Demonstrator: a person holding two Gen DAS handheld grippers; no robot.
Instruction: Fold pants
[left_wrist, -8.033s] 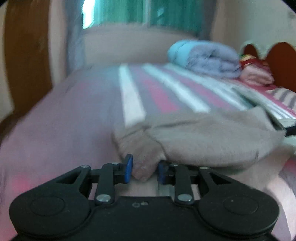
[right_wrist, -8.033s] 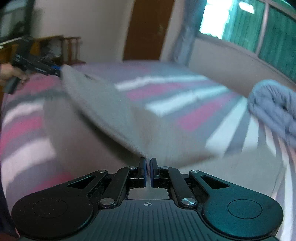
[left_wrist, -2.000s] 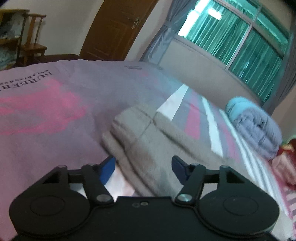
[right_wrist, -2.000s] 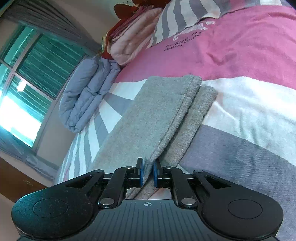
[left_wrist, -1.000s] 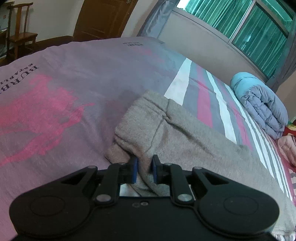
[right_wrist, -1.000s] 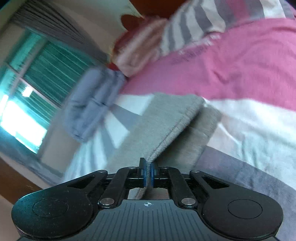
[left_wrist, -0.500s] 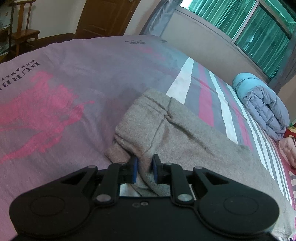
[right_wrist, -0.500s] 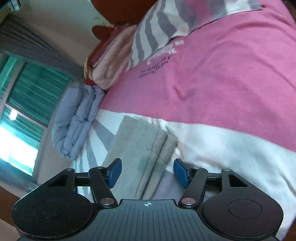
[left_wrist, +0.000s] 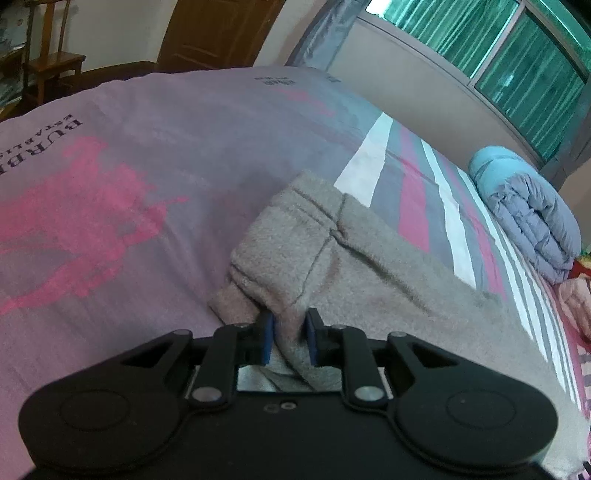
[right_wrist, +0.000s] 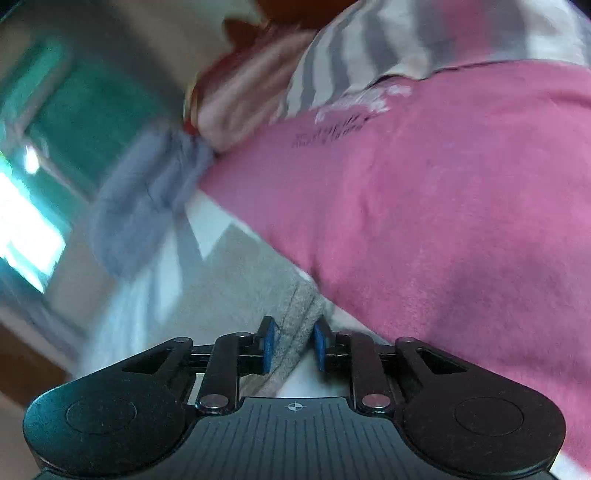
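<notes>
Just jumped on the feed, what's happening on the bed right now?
A person with two handheld tongs is folding grey pants on the striped bedspread. The left tongs are pinched on a bunched fold at one end of the pants. The right tongs straddle the other end's edge; that view is blurred, so their grip is unclear.

Grey-beige fleece pants (left_wrist: 369, 266) lie on a mauve bedsheet (left_wrist: 184, 129) with pink print and white, grey and crimson stripes; a blue-lavender quilted duvet (left_wrist: 528, 206); blue-padded black left gripper (left_wrist: 288, 338).

Right wrist view motion-blurred, window (right_wrist: 33, 206) and bedding smeared, pants (right_wrist: 255, 288) hem indistinct (print unreadable)
</notes>
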